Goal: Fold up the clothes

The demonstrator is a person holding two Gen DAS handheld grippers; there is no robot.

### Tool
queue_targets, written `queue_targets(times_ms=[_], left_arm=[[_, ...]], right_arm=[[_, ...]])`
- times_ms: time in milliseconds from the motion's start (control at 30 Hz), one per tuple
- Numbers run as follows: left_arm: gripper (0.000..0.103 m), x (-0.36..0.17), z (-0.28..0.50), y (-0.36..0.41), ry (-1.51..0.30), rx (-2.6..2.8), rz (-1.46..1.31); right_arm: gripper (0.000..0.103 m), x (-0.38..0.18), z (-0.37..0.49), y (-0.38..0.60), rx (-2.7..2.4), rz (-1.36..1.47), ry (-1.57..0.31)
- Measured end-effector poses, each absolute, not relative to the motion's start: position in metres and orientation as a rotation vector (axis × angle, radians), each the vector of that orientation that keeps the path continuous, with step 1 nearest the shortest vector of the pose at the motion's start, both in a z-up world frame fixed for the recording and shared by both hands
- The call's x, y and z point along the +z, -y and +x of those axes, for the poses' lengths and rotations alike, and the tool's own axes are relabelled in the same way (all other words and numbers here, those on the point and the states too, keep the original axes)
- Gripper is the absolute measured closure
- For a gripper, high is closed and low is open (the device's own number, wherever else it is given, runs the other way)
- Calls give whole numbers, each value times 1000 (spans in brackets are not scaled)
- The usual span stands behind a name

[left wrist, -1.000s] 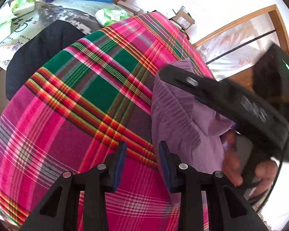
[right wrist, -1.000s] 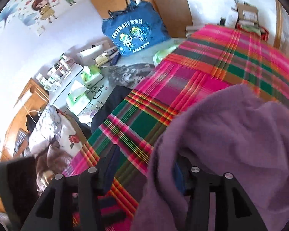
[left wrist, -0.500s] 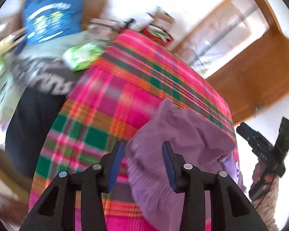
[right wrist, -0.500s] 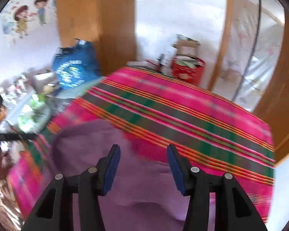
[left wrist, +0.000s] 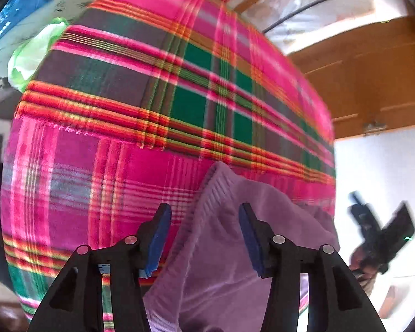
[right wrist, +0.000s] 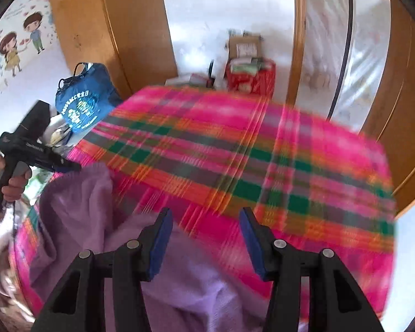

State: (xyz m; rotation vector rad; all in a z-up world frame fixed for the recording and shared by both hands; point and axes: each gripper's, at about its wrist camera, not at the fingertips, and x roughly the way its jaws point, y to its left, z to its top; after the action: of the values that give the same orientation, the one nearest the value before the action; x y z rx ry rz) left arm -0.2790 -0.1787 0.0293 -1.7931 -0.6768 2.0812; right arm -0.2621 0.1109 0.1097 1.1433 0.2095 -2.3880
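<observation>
1. Left hand-held gripper (left wrist: 204, 238): jaws apart, nothing clamped. Blue pads (left wrist: 159, 238) stand clear on both sides of a ribbed purple edge; no contact visible.
2. Right hand-held gripper (right wrist: 204, 240): jaws apart too, empty. It hangs above the cloth, pointing across the bed.
3. Purple garment (left wrist: 235, 276): crumpled heap at the near edge of the bed, right under the left hand-held gripper. Ribbed hem peaks up between the left fingers. In the right wrist view the garment (right wrist: 77, 210) spreads from lower left to below the right jaws, one fold raised at the left.
4. Plaid blanket (left wrist: 152, 96): pink, green and orange checks, covers the bed, carries the garment. A stitched seam runs across it in the left wrist view. Right wrist view is motion-blurred, so the blanket (right wrist: 262, 152) pattern smears.
5. Cross views: right hand-held gripper shows at the right edge of the left wrist view, blurred, off the bed side. Left one shows at the left edge of the right wrist view, with a hand (right wrist: 12, 185) on its grip, just beside the garment's raised fold.
6. Background: blue bag (right wrist: 81, 105) at the bed's far left corner, red box (right wrist: 250, 76) beyond the far edge, wooden wardrobe (right wrist: 110, 22) behind, cartoon wall sticker (right wrist: 19, 44) at left.
7. Green plastic bag (left wrist: 33, 55) sits just beside the blanket's left edge.
</observation>
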Motion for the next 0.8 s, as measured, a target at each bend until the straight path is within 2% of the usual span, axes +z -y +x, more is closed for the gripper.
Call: queue_targets(times_ms=[133,200,333,467,633,733,767,800], left_arm=[[50,22,-284,174,660,2080,-1838],[50,17,-285,171,655,2058,-1863],[48,23,-284,171,659,2065,-1853],[48,26,-282,169,654,2049,-1867],[48,30,-282,170,678,2029,-1870],[50,32,-282,172,676,2019,-1885],[53,32,-282,173,686,2013,-1885],[60,32,-282,174,699,2006,-1883]], right_arm=[[51,146,-263,-107,-2358,1019,-183],[51,143,-263,-106,-2298,1026,-186],[51,99,-267,-111,-2234,1213,-220],[51,66,-270,-128,-2180,1340,-96],[52,55,-271,-141,-2126,1362,-2],[59,50,-272,-138,-2102,1372,-1],[64,47,-274,-136,-2091,1379,7],[68,46,-273,-134,-2089,1382,3]])
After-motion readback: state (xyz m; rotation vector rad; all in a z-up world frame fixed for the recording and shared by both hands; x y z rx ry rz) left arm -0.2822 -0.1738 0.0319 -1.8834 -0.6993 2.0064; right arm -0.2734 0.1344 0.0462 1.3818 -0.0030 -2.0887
